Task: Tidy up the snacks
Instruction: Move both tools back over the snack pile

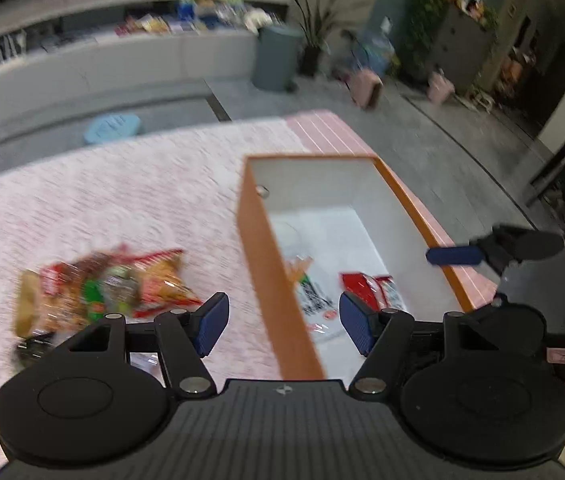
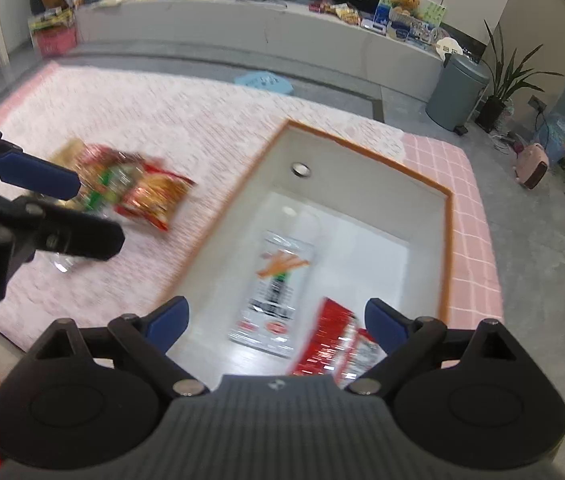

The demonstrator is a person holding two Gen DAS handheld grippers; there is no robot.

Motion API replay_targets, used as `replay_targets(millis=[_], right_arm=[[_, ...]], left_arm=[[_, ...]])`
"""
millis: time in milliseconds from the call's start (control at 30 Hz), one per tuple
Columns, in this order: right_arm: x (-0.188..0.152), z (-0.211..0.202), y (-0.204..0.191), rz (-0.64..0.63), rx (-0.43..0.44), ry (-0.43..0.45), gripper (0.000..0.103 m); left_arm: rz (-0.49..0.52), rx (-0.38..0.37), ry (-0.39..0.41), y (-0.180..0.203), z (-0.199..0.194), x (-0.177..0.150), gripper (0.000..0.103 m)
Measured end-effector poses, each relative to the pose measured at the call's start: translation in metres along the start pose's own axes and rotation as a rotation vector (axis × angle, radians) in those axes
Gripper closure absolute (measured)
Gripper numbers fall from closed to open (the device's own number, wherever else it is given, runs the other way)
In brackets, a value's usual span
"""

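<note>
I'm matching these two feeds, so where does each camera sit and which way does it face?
Left wrist: on the left tool, angled down at the orange box's wall and snack pile; right tool shows.
Right wrist: on the right tool, angled down into the box; left tool shows.
Shared: box, pile, pink cloth.

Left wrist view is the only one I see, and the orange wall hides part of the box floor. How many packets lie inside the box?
Observer: Two. The right wrist view shows the white packet whole, lying flat on the floor of the box, with a red packet beside it.
Operator: Does the right gripper hold something?
Observer: No. The right gripper is open above the box, and its fingers press on nothing.
</note>
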State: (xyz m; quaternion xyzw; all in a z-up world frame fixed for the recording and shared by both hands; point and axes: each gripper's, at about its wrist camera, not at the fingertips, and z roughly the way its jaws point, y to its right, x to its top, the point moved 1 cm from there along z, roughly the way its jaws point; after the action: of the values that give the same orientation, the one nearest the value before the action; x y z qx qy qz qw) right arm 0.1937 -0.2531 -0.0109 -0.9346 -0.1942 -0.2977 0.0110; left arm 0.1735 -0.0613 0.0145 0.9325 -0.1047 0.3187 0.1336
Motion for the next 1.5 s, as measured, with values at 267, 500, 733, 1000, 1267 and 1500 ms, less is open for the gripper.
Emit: replay_targets(millis=[267,500,733,1000,1267,1500], right_arm=[[0.013,-0.006,-0.046,0.105,0.164,0.089,0.011],[0.021,0.018,-0.088,0.168,0.211,0.154,0.011],[0.025,0.064,-0.124,0.190,0.192,0.135,0.011],[0.033,0.113,-0.145,0.229,0.174,0.060,0.010],[0.038,0.154,-0.152,0.252,0.139,0.035,0.010],[0.034,0.171,-0.155,0.258,0.131,0.022,0.010]], left_arm=[[-0.011,0.095,0.089,-0.039,-0.031,-0.013,0.028],[-0.103,0.055,0.112,-0.092,-0.029,-0.031,0.028],[-0.176,0.059,0.132,-0.139,-0.020,-0.049,0.028],[-0.281,0.085,0.120,-0.189,0.000,-0.068,0.028],[-0.304,0.112,0.107,-0.223,0.027,-0.085,0.027],[-0.316,0.187,0.057,-0.240,0.045,-0.098,0.024]])
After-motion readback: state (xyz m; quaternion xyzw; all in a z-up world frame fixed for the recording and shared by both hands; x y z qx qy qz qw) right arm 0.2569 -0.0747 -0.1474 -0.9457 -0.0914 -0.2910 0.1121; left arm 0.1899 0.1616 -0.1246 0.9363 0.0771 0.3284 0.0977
